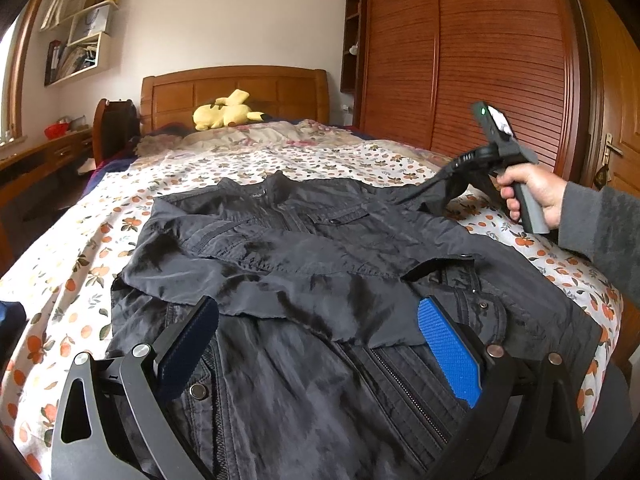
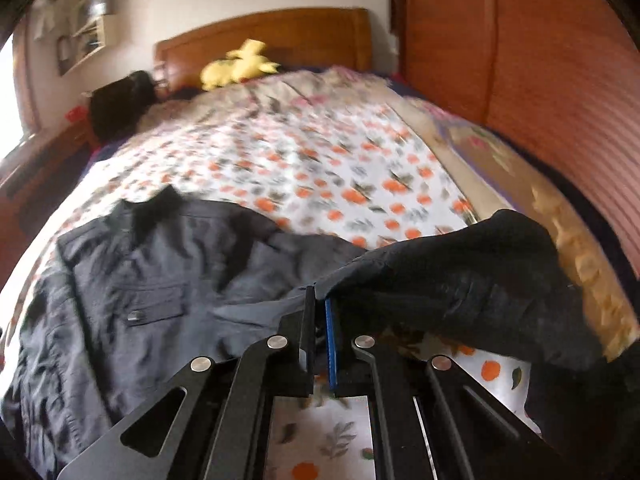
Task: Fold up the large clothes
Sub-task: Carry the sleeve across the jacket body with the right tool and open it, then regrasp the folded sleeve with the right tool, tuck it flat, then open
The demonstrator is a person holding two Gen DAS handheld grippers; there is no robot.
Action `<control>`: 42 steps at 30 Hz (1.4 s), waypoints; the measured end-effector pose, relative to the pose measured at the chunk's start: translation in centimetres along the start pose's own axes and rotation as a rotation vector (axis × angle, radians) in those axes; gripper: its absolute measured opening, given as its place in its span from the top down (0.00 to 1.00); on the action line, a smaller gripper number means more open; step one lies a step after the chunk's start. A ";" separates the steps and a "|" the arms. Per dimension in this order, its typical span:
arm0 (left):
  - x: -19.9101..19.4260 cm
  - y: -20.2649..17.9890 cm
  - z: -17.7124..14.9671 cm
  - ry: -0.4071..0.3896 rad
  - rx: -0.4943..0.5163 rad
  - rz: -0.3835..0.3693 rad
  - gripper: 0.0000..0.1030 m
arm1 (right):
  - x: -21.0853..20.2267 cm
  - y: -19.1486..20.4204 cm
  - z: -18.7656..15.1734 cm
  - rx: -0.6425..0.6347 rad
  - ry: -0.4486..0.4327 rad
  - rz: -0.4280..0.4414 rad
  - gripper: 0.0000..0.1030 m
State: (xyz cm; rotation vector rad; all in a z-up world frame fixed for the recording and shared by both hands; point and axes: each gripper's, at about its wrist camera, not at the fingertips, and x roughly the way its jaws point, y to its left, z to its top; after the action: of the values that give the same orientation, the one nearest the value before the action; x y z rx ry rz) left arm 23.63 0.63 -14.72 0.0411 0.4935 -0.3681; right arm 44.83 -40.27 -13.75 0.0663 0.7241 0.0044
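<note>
A black jacket (image 1: pixel 320 248) lies front up on the floral bedspread (image 1: pixel 72 264), collar towards the headboard, with one sleeve folded across its chest. My left gripper (image 1: pixel 320 340) hovers open over the jacket's lower part, its blue pads (image 1: pixel 448 352) spread wide with nothing pinched. At the right, a person's hand (image 1: pixel 532 196) holds my right gripper (image 1: pixel 430 196), which is shut on the jacket's other sleeve. In the right wrist view the right gripper (image 2: pixel 319 300) has a thin fold of that sleeve (image 2: pixel 460 280) pinched and lifted off the bed, while the jacket body (image 2: pixel 160 280) lies flat to the left.
A yellow plush toy (image 1: pixel 226 114) lies by the wooden headboard (image 1: pixel 240 88). A tall wooden wardrobe (image 1: pixel 460 60) and a door (image 1: pixel 612 148) stand close along the bed's right side. A desk (image 1: pixel 40 156) and wall shelves (image 1: pixel 80 48) are at the left.
</note>
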 end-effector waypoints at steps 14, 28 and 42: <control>-0.2 0.0 0.0 -0.001 -0.001 0.001 0.02 | -3.0 13.9 -2.5 -0.249 0.073 0.240 0.97; -0.5 0.2 0.3 -0.011 -0.005 -0.001 0.02 | -7.1 10.9 -6.5 -0.242 0.037 0.163 0.56; -0.6 0.1 0.3 -0.008 -0.004 0.001 0.03 | -3.9 5.2 -8.0 -0.220 0.103 0.005 0.34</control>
State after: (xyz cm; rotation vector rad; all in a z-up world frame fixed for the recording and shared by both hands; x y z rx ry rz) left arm 23.32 0.89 -14.22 0.0357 0.4865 -0.3662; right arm 36.73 -34.73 -16.84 -0.1432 0.8226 0.0922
